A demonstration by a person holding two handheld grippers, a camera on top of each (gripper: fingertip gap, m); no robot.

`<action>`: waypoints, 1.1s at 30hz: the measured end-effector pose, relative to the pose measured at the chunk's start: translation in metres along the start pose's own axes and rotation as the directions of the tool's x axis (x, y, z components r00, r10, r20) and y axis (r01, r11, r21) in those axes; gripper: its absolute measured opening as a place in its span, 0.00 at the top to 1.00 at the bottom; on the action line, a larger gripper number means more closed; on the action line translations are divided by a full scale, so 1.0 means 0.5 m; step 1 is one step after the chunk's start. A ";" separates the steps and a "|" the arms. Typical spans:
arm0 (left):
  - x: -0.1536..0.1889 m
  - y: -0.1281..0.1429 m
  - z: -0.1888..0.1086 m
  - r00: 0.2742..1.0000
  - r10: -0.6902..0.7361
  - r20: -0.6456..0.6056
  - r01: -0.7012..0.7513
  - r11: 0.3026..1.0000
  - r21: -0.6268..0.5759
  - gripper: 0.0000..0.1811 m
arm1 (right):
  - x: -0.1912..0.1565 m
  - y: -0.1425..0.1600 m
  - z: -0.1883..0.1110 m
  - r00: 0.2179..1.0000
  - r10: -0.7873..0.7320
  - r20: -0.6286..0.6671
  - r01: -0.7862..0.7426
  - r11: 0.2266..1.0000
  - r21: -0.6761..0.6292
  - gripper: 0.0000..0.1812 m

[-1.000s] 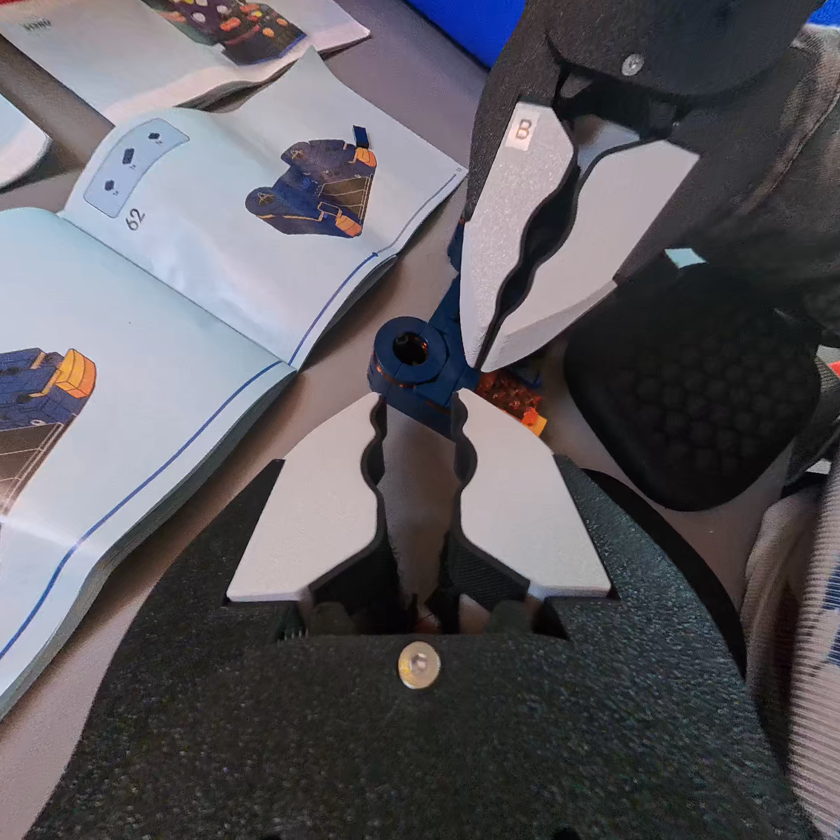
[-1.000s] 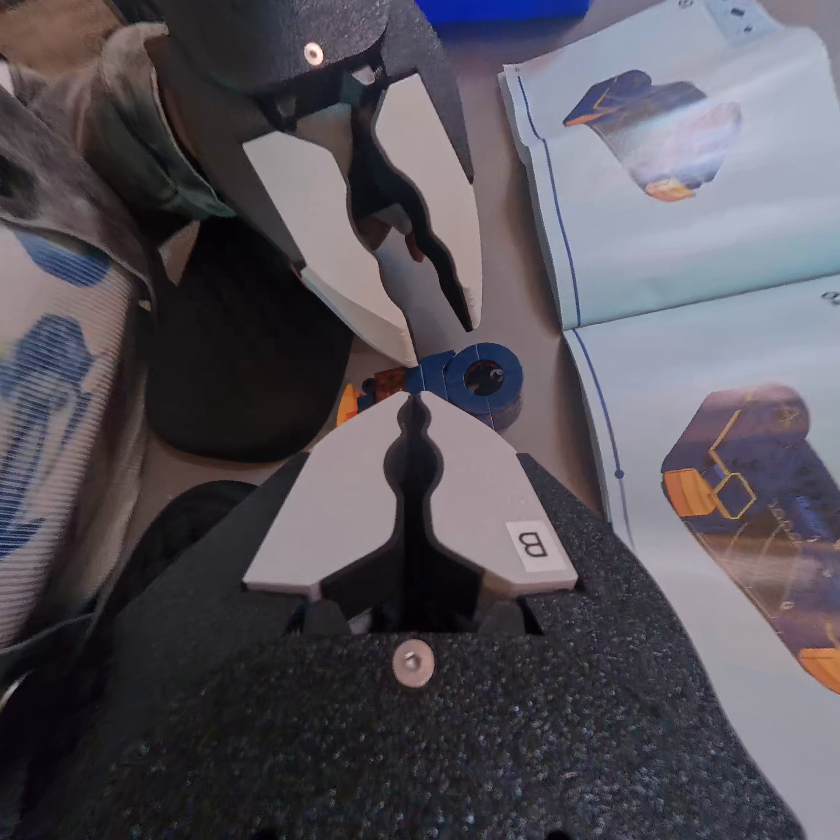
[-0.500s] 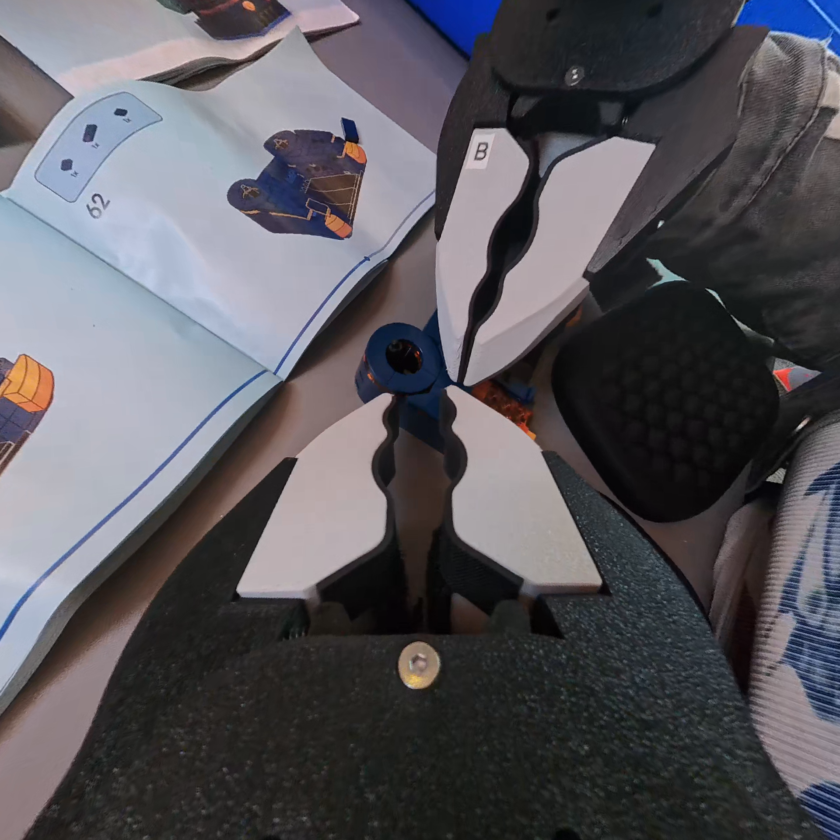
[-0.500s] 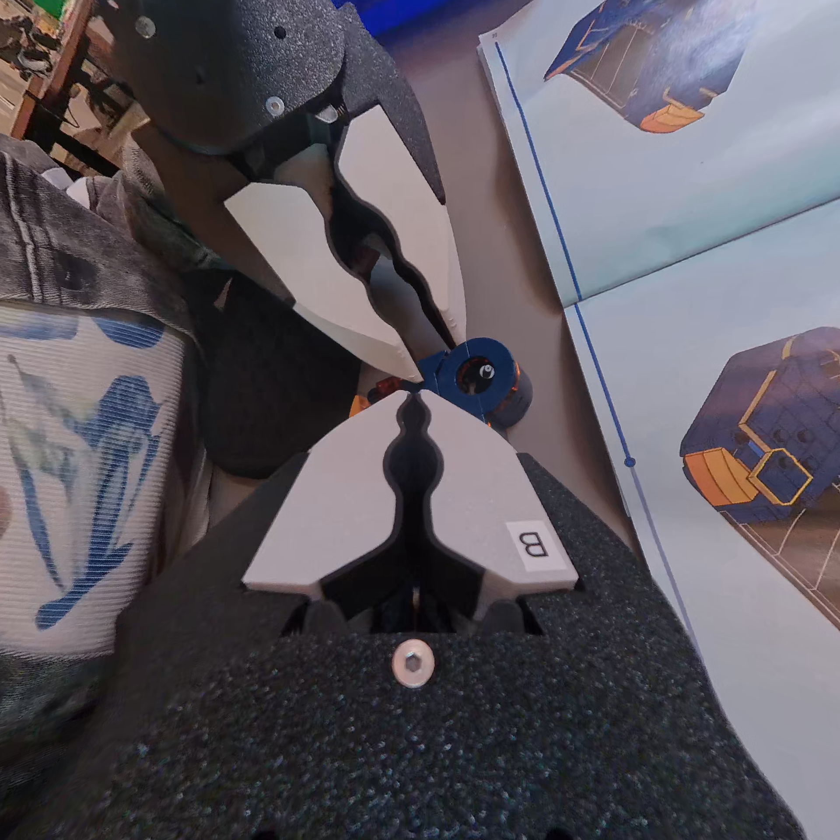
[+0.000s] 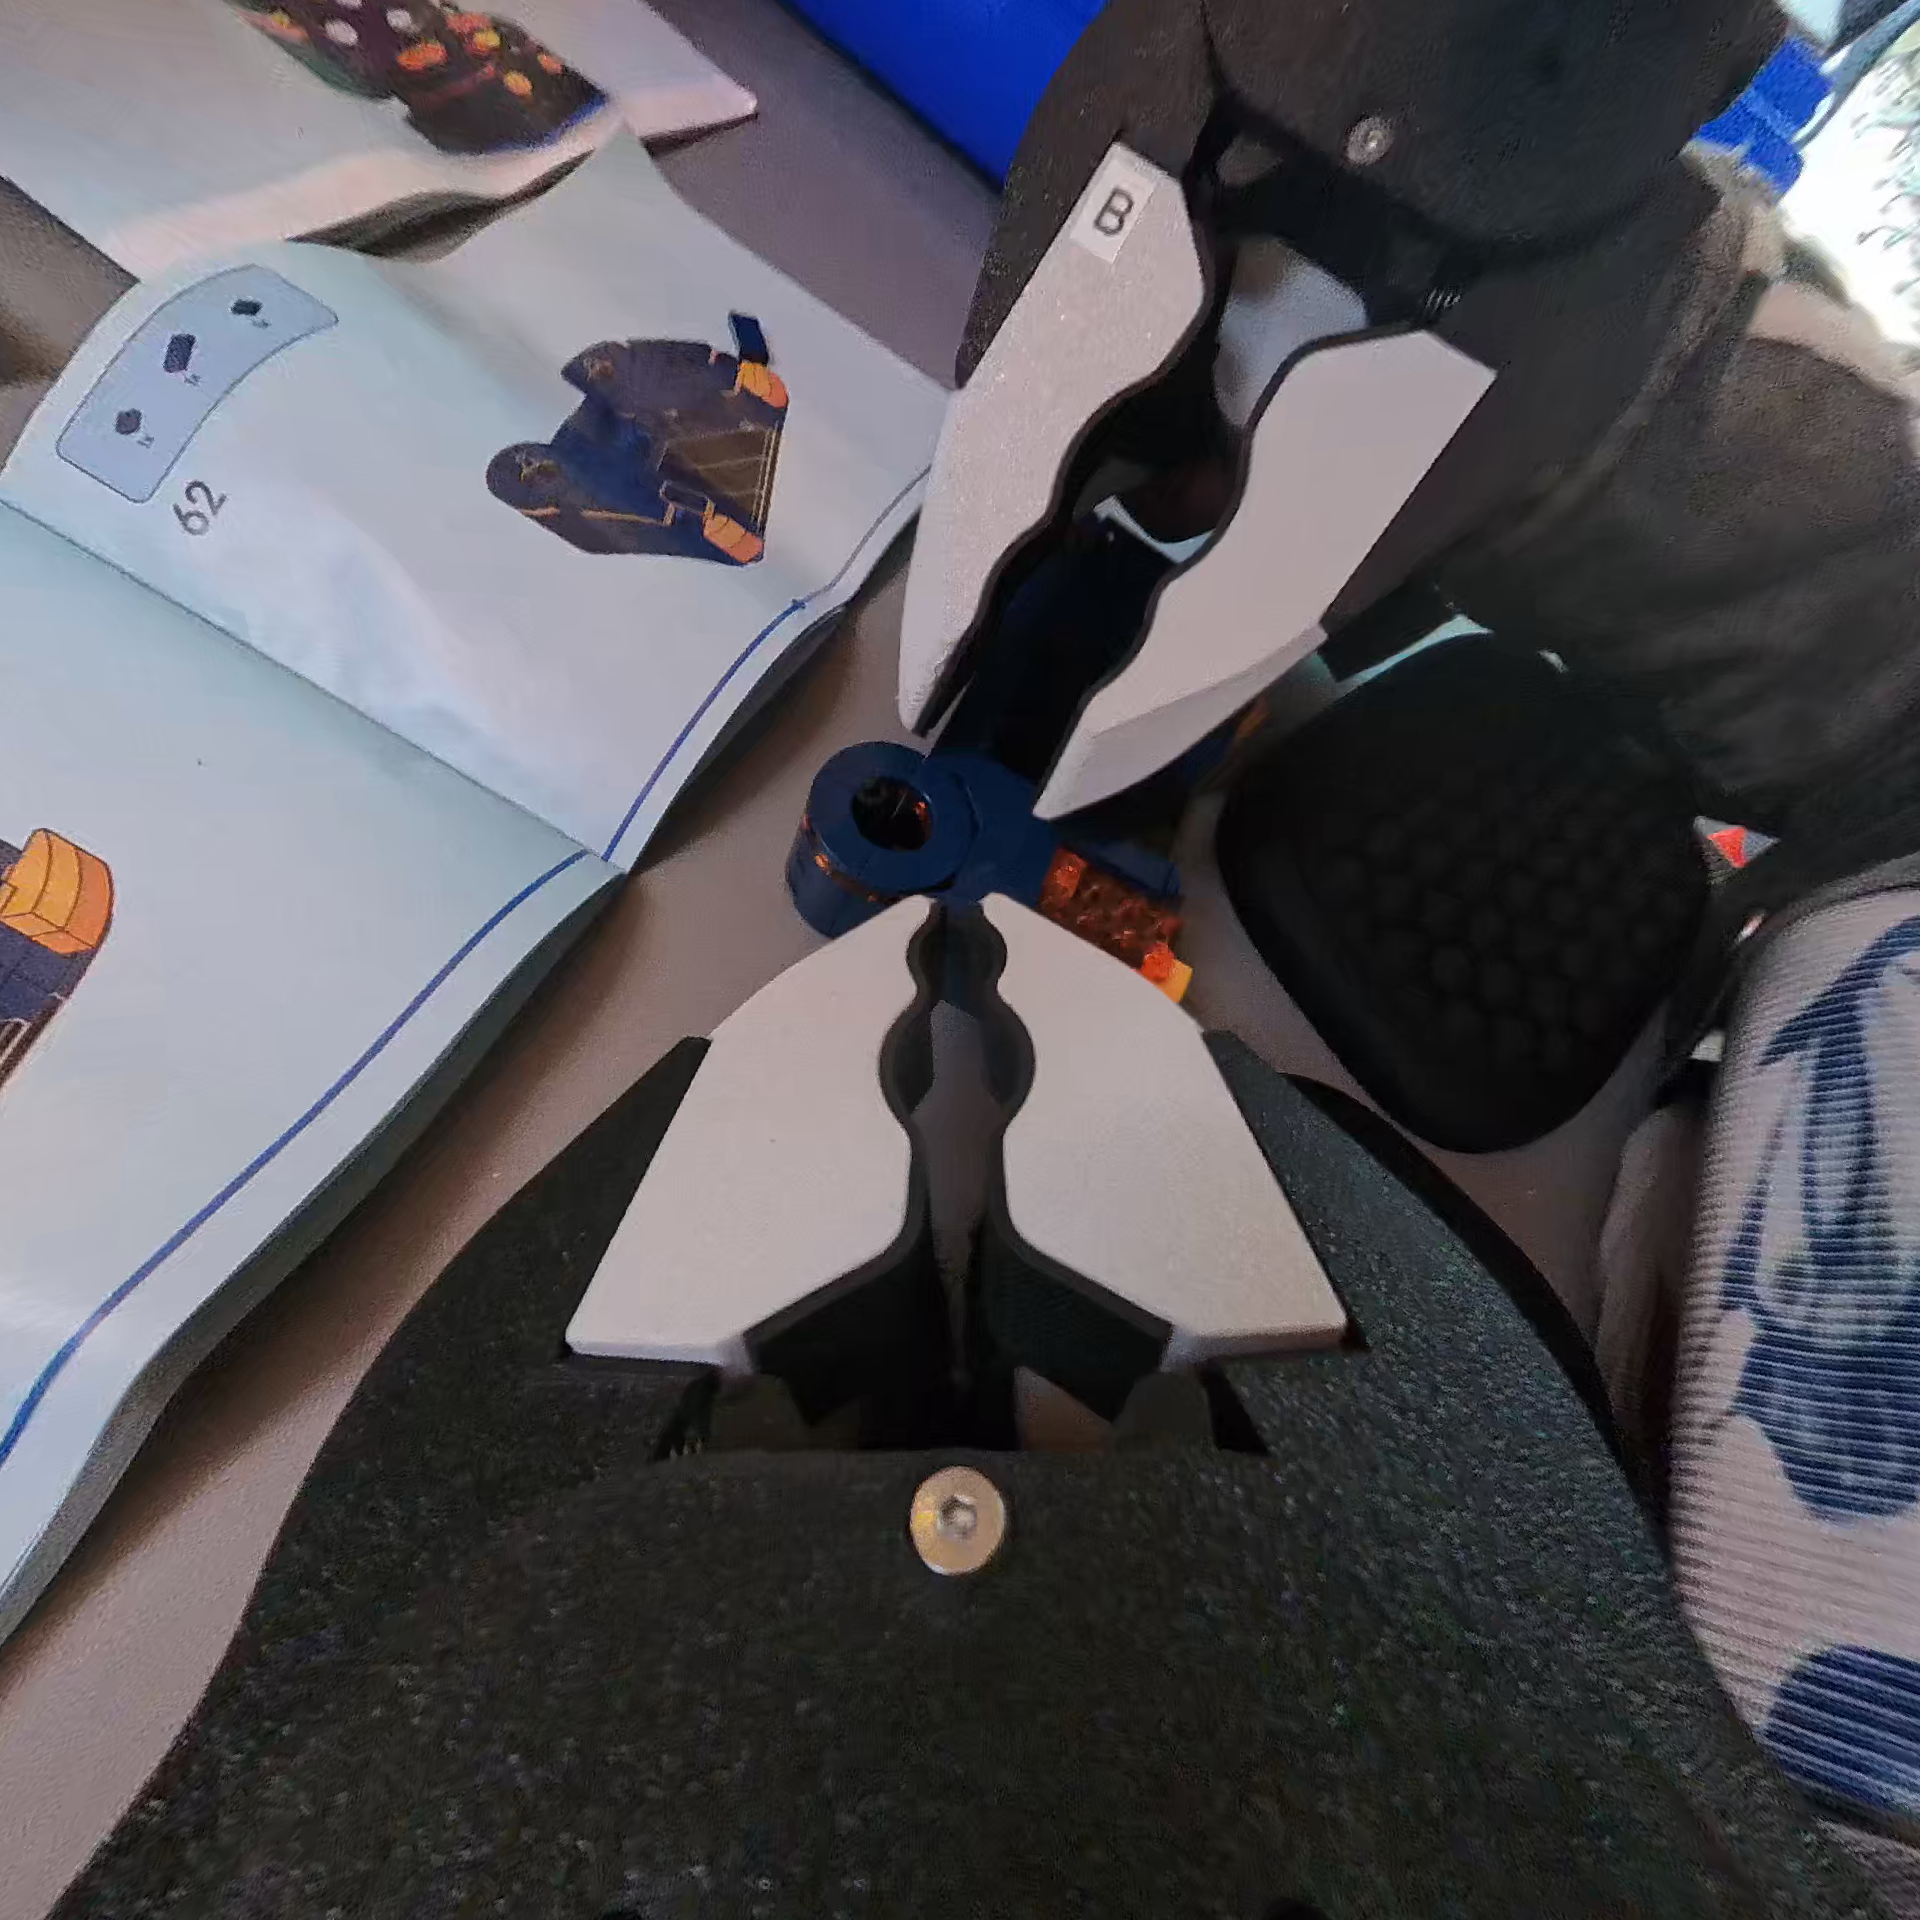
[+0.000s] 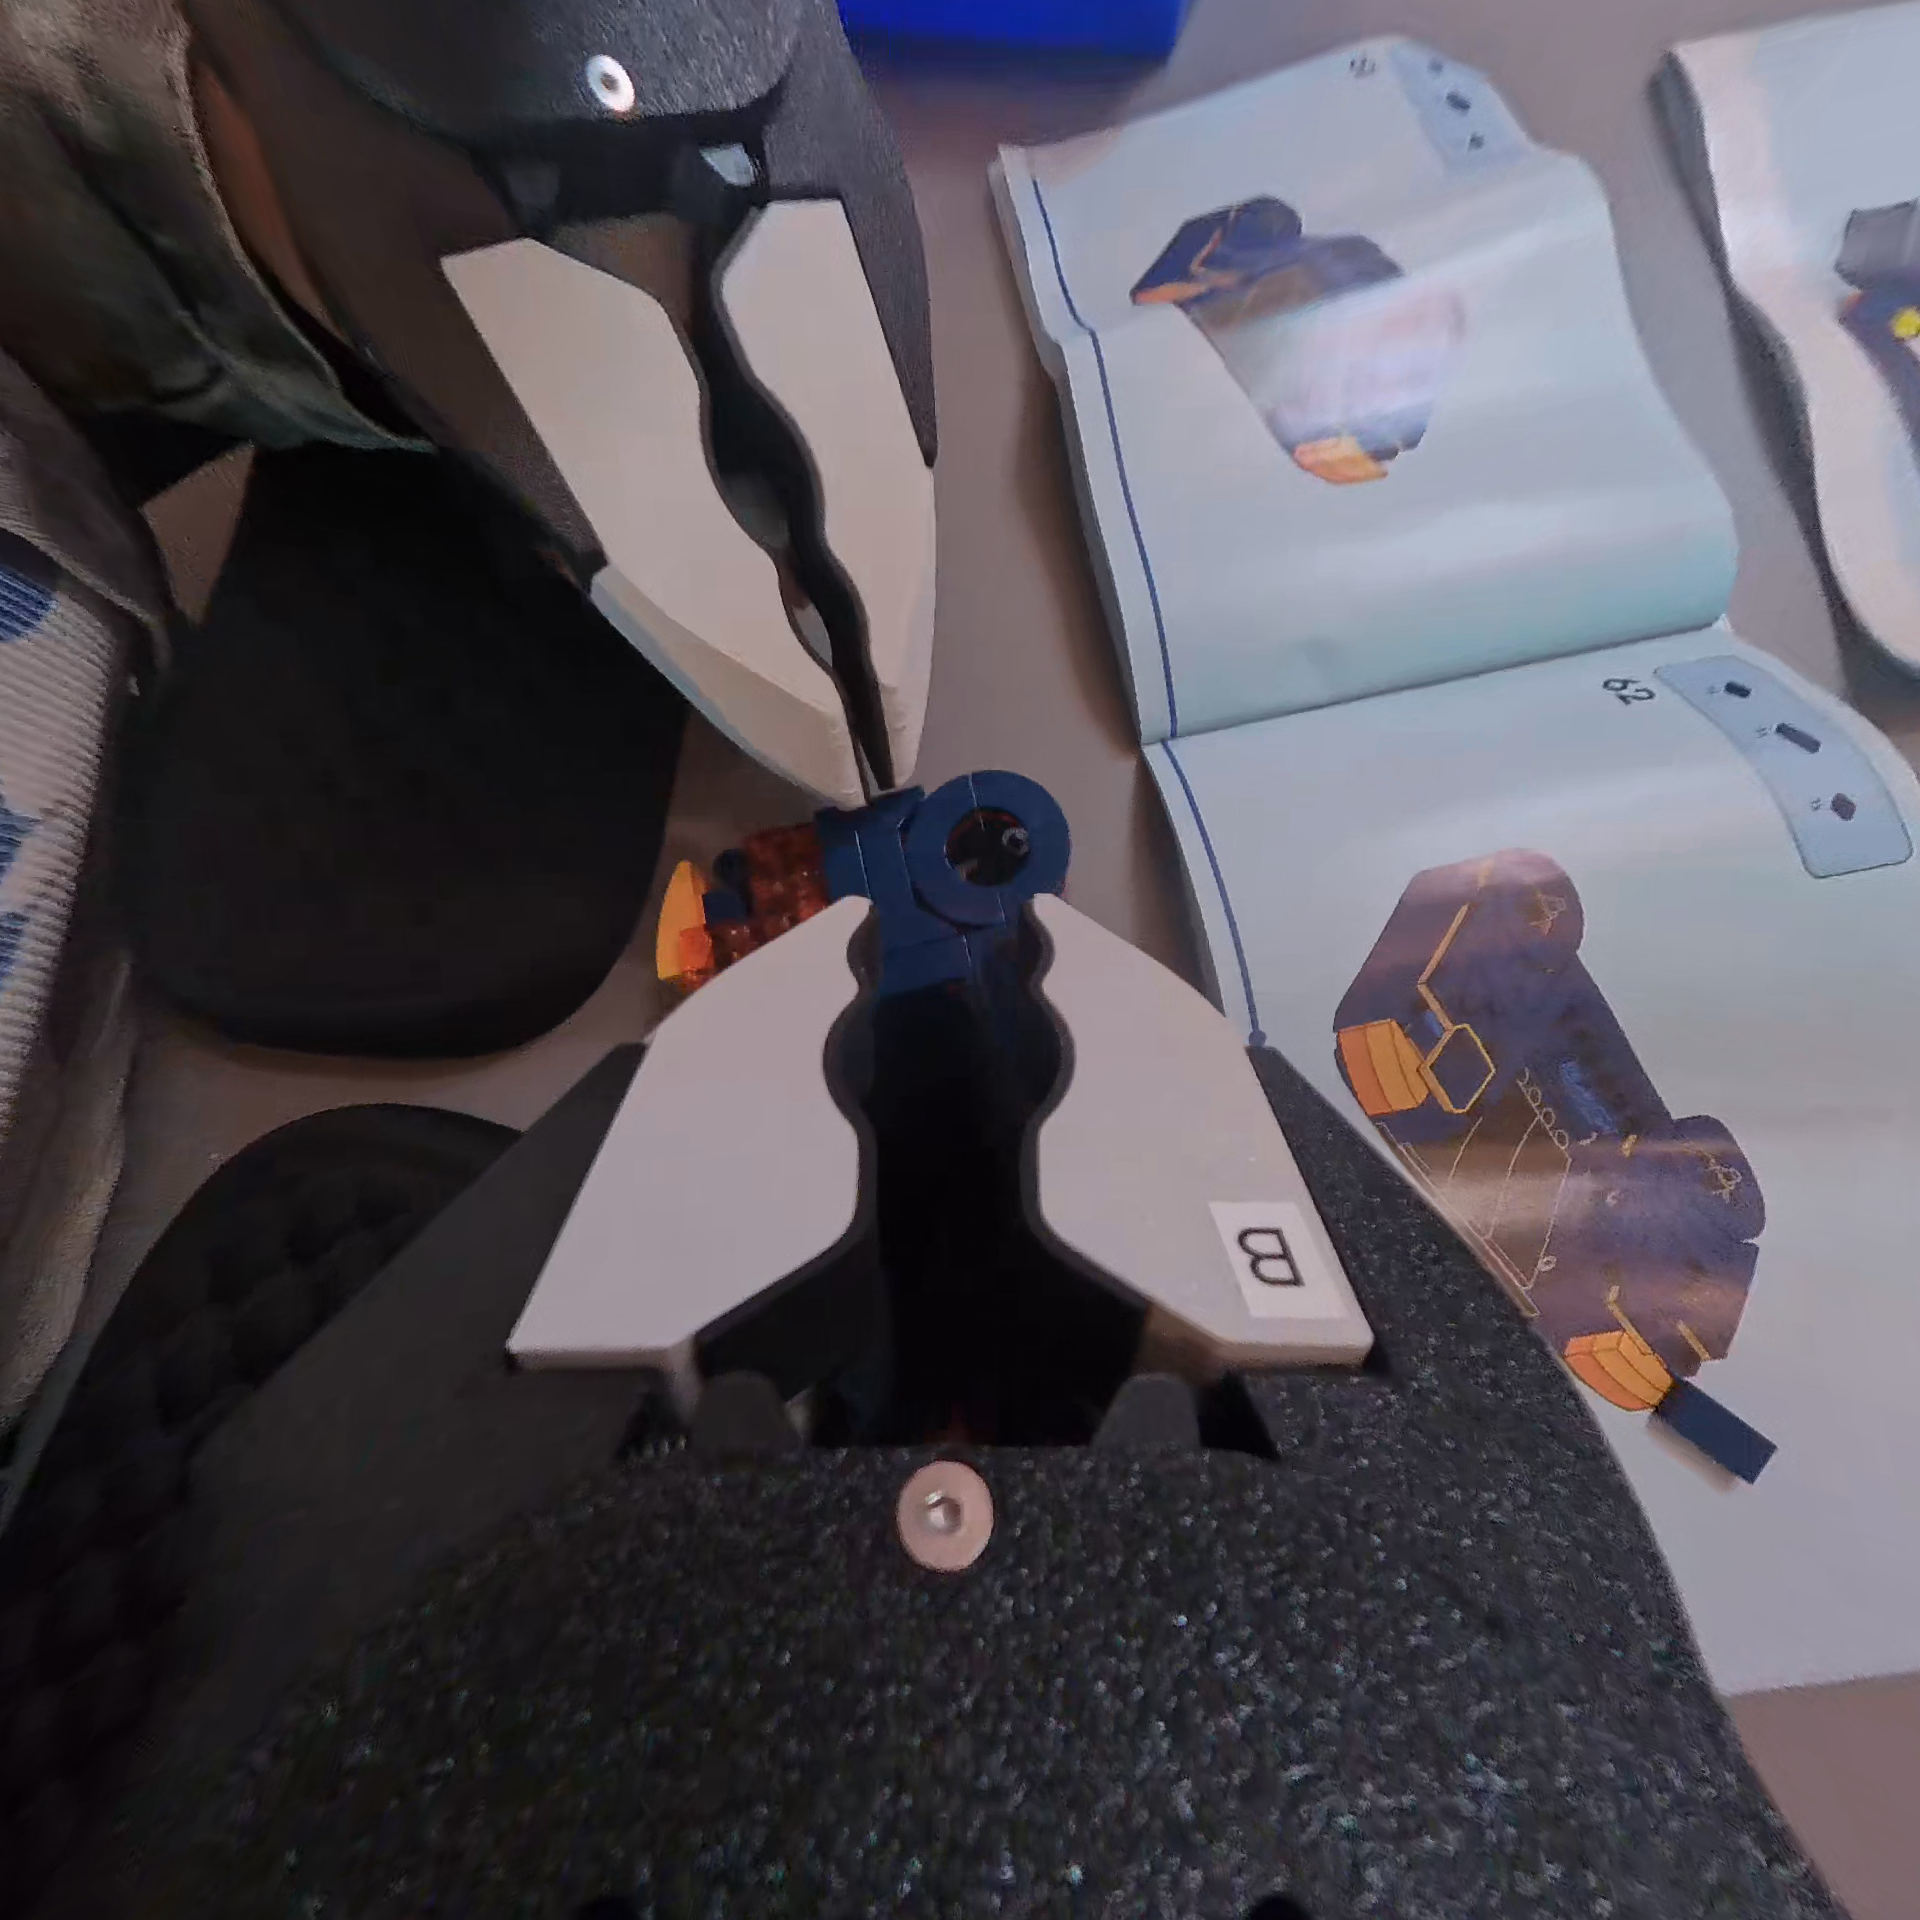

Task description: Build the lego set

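Observation:
A small dark blue lego assembly [image 5: 894, 826] with a ring end and an orange translucent part [image 5: 1112, 904] sits between both grippers on the grey table. My left gripper [image 5: 961, 906] comes from below with its tips pinched together on the assembly's near edge. My right gripper [image 5: 987, 758] comes from above, jaws part-way apart, clamped around the dark blue body. In the right wrist view the assembly [image 6: 997, 842] lies between my right gripper's [image 6: 951, 904] fingers, and the left gripper [image 6: 873, 774] touches its top.
An open instruction booklet [image 5: 364, 675] lies left of the assembly, also in the right wrist view [image 6: 1455, 582]. A second booklet [image 5: 260, 114] lies behind it. A black honeycomb pad [image 5: 1455, 894] is on the right. A person's clothing [image 5: 1818, 1299] fills the right edge. A blue bin [image 5: 935, 73] is far back. Left and right tips are no more than a few centimetres apart.
My left gripper has closed from open to pinched on the assembly. My right gripper has gone from shut beside it to spread around the blue body.

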State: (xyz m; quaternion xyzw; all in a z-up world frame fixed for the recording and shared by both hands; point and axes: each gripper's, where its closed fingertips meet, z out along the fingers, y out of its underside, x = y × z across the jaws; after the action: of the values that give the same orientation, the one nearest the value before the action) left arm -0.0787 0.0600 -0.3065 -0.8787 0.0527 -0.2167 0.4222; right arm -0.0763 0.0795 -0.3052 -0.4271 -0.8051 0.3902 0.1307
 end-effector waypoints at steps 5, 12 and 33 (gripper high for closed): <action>-0.001 -0.005 -0.004 1.000 -0.021 -0.013 0.022 1.000 0.022 0.92 | 0.002 0.000 -0.005 1.000 0.000 -0.025 0.000 1.000 -0.007 0.81; -0.009 0.007 0.008 0.999 -0.023 0.024 0.024 0.999 -0.033 0.86 | 0.008 0.014 0.011 0.997 0.079 -0.016 -0.079 0.996 -0.040 0.77; -0.005 0.006 0.011 0.994 -0.104 -0.030 0.103 0.994 -0.046 0.94 | 0.000 0.022 0.015 0.958 0.277 0.072 -0.250 0.932 -0.262 0.84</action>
State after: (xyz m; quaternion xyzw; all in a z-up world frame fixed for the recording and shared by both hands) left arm -0.0785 0.0628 -0.3127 -0.8859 0.0187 -0.2511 0.3897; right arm -0.0741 0.0793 -0.3183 -0.5227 -0.7891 0.3220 -0.0215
